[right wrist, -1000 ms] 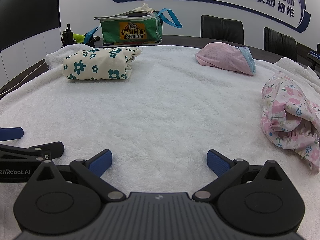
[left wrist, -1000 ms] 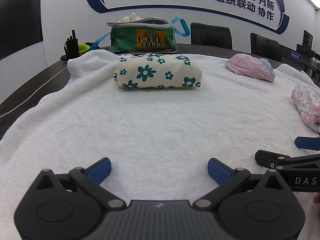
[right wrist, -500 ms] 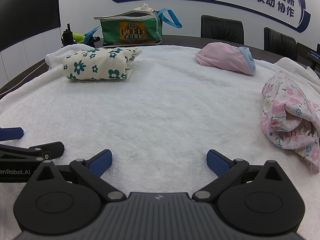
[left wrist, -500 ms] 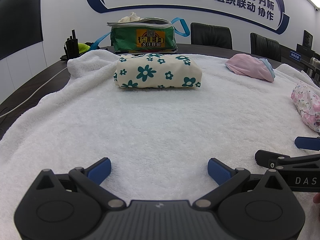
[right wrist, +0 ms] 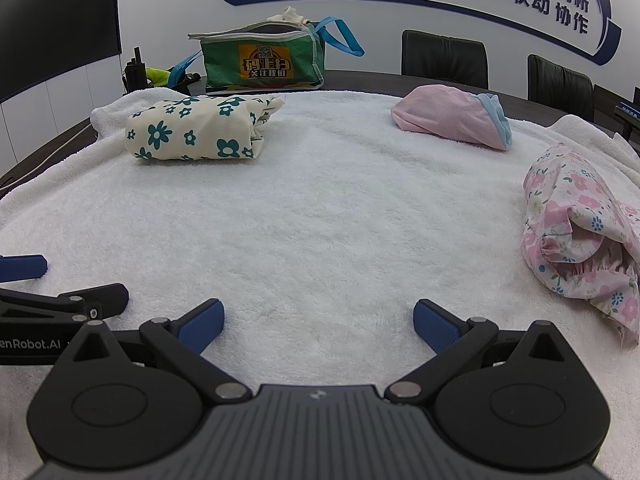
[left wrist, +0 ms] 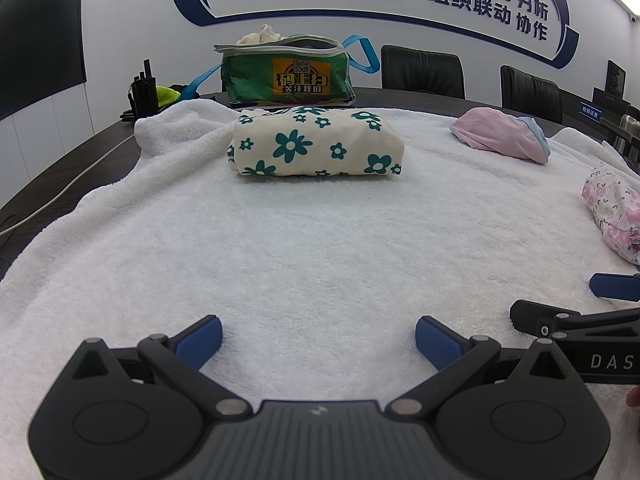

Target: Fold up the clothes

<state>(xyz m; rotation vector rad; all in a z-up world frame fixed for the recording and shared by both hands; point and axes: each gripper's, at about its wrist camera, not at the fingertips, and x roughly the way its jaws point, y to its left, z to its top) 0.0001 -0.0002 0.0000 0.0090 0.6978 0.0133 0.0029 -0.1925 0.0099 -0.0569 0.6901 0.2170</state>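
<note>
Nearest to the cameras, hovering low over the white towel (left wrist: pixel 320 248) that is covering the table (left wrist: pixel 60 168): left tongs (left wrist: pixel 318 334) and right tongs (right wrist: pixel 318 320), side by side, both spread wide and gripping nothing, only bare towel lying between the blue pads (right wrist: pixel 202 322).

Further out on the right, lying well apart from the right tongs: pink floral garment (right wrist: pixel 580 236), loosely rolled and bunched, with an elastic cuff showing at its near end. Probably still waiting to be folded properly, judging from the uneven shape.

Beyond that, towards the far right of the towel, resting alone: pale pink garment (right wrist: pixel 448 120) with a light blue edge, lying in a soft mound. Not possible to tell if folded or only dropped there.

On the far left side of the towel, sitting as a tidy rectangular packet: cream garment with teal flowers (left wrist: pixel 316 148). Looking already folded, though from the right view some loose fabric is sticking out at one end.

Behind the towel, standing on the dark table: green bag (left wrist: pixel 286 74) with blue straps, open at the top, some pale cloth showing inside. Behind it, black chairs (left wrist: pixel 422 72) and the wall.

Judging overall: one piece seemingly done, at least one remaining, no garment being held at this moment.
</note>
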